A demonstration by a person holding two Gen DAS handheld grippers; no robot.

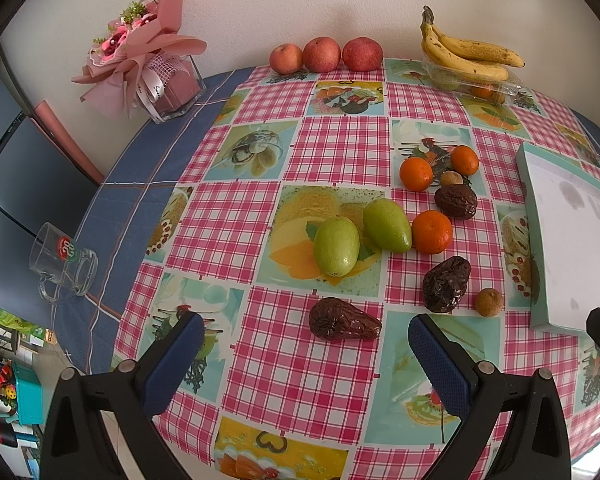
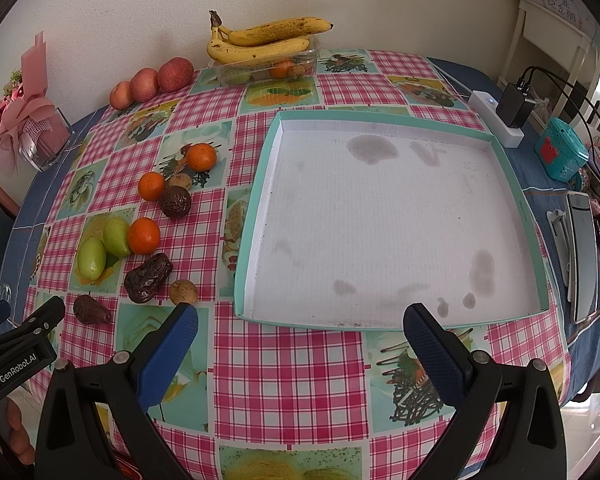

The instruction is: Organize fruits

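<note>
Loose fruit lies on the checked tablecloth: two green fruits [image 1: 336, 246] [image 2: 92, 258], three oranges [image 1: 432, 232] [image 2: 144, 236], three wrinkled dark dates [image 1: 344, 325] [image 2: 148, 278] and two small brown longans [image 1: 489, 301] [image 2: 183, 292]. An empty teal-rimmed white tray [image 2: 256, 200] [image 1: 526, 200] sits to their right. My left gripper [image 1: 306, 334] is open just in front of the nearest date. My right gripper [image 2: 300, 322] is open at the tray's near edge, holding nothing.
Three apples [image 1: 322, 54] [image 2: 144, 85] line the wall. Bananas [image 1: 466, 56] [image 2: 260, 42] rest on a clear plastic box of fruit. A bouquet in a glass vase [image 1: 156, 60] and a tipped glass mug [image 1: 62, 260] are left; a power strip [image 2: 496, 118], teal box and phone lie right.
</note>
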